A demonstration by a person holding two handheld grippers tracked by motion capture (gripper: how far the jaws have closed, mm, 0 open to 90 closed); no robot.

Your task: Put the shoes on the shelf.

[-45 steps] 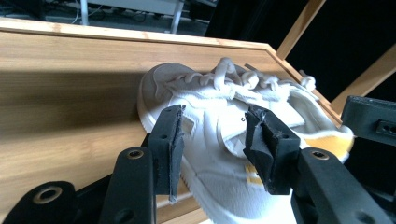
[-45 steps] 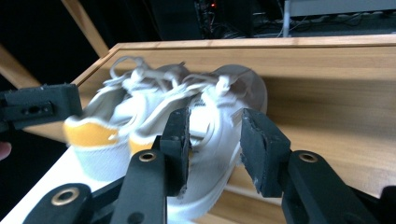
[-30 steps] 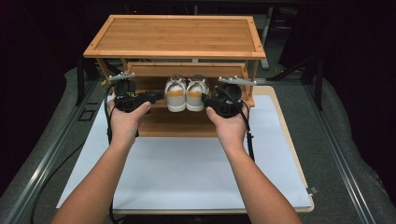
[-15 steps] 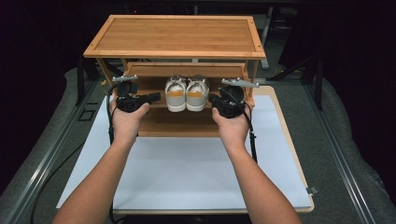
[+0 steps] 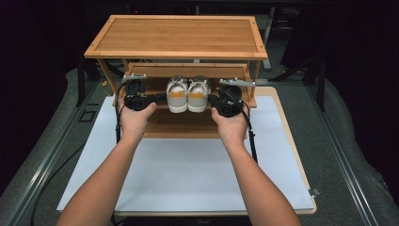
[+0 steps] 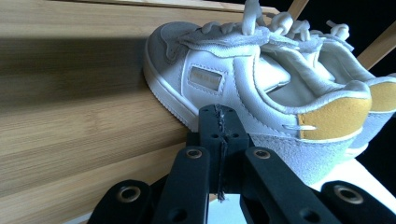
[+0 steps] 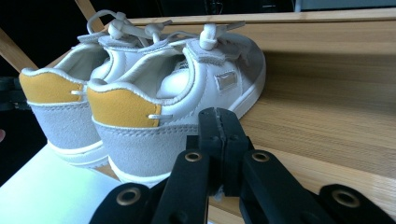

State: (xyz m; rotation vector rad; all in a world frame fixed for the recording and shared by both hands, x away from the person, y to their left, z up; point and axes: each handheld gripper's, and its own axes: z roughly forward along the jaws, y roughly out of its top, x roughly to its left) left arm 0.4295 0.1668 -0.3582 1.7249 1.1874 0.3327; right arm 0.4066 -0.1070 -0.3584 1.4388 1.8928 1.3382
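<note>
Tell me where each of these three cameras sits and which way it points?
High view: above the person's side of the table, looking forward and down at the three-tier bamboo shoe rack; both forearms, the left gripper and the right gripper show.
Left gripper view: on the left gripper, looking along its shut black jaws at the left white-and-yellow sneaker.
Right gripper view: on the right gripper, looking along its shut jaws at the right white-and-yellow sneaker.
All three share the sneaker pair on the bamboo shelf.

A bamboo shoe rack (image 5: 176, 40) stands at the far end of a white mat (image 5: 188, 174), which lies on a wooden board (image 5: 292, 155).
</note>
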